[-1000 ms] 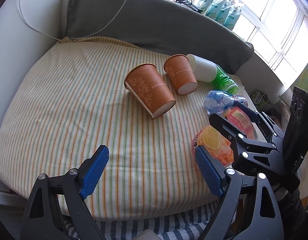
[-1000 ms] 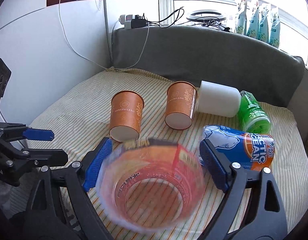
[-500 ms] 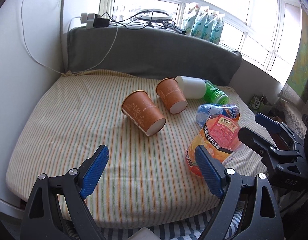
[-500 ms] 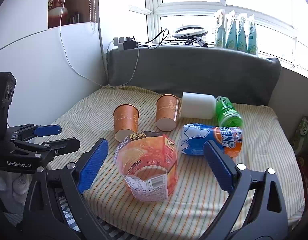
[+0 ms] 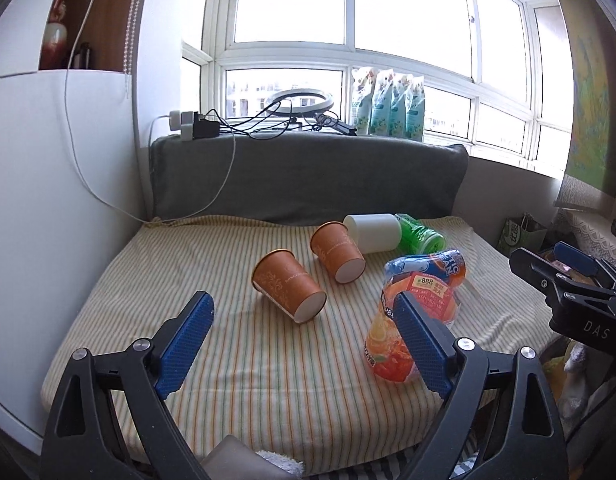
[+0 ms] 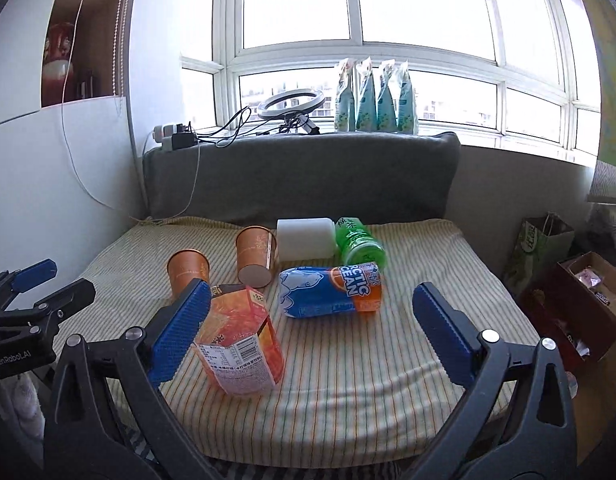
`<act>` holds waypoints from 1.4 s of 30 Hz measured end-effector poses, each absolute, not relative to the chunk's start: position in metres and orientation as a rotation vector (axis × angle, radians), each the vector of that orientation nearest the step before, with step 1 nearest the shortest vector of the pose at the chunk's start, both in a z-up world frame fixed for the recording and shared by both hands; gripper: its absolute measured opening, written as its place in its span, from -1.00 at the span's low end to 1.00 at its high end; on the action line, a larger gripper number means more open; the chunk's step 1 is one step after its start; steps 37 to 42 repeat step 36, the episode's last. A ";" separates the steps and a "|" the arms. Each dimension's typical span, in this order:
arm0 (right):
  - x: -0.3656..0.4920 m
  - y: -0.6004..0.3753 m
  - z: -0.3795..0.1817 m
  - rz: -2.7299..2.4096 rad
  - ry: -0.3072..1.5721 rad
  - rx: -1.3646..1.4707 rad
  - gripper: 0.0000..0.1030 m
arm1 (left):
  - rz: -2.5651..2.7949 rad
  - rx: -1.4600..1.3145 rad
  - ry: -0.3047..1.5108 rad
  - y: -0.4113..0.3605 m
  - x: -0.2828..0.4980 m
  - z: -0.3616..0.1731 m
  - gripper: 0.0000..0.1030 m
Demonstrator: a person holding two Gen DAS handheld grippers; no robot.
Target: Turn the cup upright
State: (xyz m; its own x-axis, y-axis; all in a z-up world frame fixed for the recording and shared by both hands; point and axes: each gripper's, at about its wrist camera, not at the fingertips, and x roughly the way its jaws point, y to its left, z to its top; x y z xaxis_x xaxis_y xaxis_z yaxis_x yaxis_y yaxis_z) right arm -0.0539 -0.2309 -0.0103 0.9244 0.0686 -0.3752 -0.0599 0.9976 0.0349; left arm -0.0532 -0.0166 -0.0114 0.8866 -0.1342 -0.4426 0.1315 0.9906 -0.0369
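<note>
- Since a second ago the orange plastic cup (image 6: 241, 350) has left my right gripper (image 6: 312, 336): it was a blur between those fingers, and it now stands on the striped cushion (image 5: 244, 376), near the front edge.
- From the left view that cup (image 5: 412, 330) leans a little; from the right view its printed label faces me, and I cannot tell which end is up.
- My right gripper has pulled back, its jaws spread wide with nothing between them; the left blue pad (image 6: 180, 332) sits just in front of the cup in the picture.
- My left gripper (image 5: 304, 344) has also drawn back and tilted up, so the window now fills the top of its view. Its jaws are wide and hold nothing.
- Just behind the cup a blue bottle (image 6: 330, 292) lies on its side.
- Further back two brown paper cups lie tipped over, the near one (image 5: 288, 286) with its base towards me, the far one (image 5: 338, 252) beside it.
- Next to the far one lie a white cup (image 5: 374, 232) and a green bottle (image 5: 420, 236), touching each other, in front of the grey backrest (image 5: 308, 180).
- On the ledge behind it sit a ring light (image 6: 296, 104) with cables and a row of pouches (image 6: 376, 96).
</note>
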 end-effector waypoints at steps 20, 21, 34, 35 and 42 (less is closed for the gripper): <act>-0.064 -0.232 0.000 0.041 0.309 0.010 1.00 | -0.128 -0.005 0.404 -0.021 -0.058 -0.003 0.78; -0.064 -0.233 0.000 0.040 0.304 0.011 1.00 | -0.126 -0.005 0.403 -0.020 -0.058 -0.003 0.78; -0.064 -0.232 0.000 0.042 0.307 0.010 1.00 | -0.121 0.011 0.395 -0.021 -0.059 -0.004 0.78; -0.063 -0.232 0.000 0.041 0.310 0.010 1.00 | -0.125 0.016 0.393 -0.022 -0.059 -0.004 0.78; -0.063 -0.232 -0.001 0.042 0.313 0.009 1.00 | -0.120 0.023 0.393 -0.023 -0.058 -0.005 0.78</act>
